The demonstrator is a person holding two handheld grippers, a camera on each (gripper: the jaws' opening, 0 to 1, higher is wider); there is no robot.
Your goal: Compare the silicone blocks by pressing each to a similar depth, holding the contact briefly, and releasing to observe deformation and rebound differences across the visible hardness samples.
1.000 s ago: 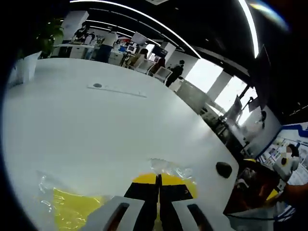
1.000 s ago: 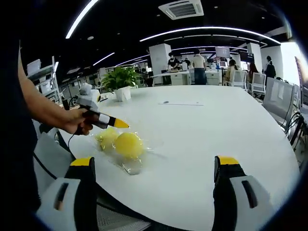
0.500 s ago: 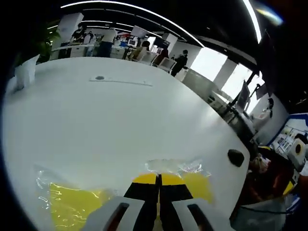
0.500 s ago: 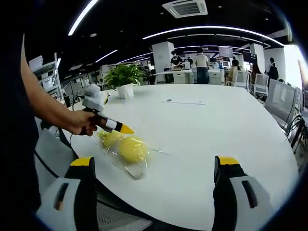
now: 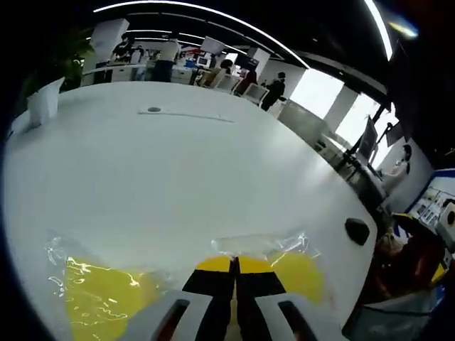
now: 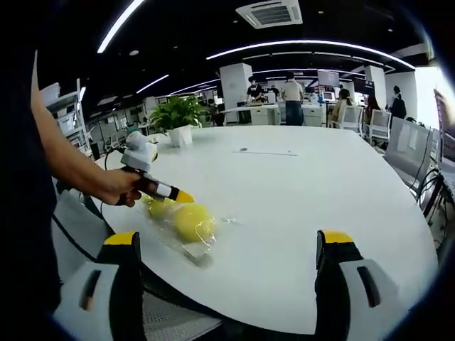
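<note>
Left gripper view: the left claw (image 5: 234, 264) rises from the bottom of the picture with its two yellow-tipped jaws pressed together, nothing between them. It points out across a large white table (image 5: 178, 163). Two yellow silicone blocks in clear plastic wrapping lie on the table right under the tip: the left-hand block (image 5: 106, 302) sits off to the lower left of the jaws, and the right-hand block (image 5: 298, 273) sits just beside the tip on its right, partly behind it. Whether the tip touches either block cannot be told here. A small dark object (image 5: 357, 230) lies farther right, near the table edge.

Right gripper view: the right claw (image 6: 227, 284) is held wide apart and empty, low at the near edge of the table, well apart from the blocks. To its left a person's hand (image 6: 117, 190) holds the left claw, whose closed yellow tip hangs just above the two wrapped blocks (image 6: 186, 220). The pair lies side by side, its long axis running along the direction the tip points, near the table's left edge. A potted plant (image 6: 178, 117) stands farther back on the table.

Judging from this, the left claw is by far the nearer one, and the coming press is a short drop of its tip onto the block below it.
</note>
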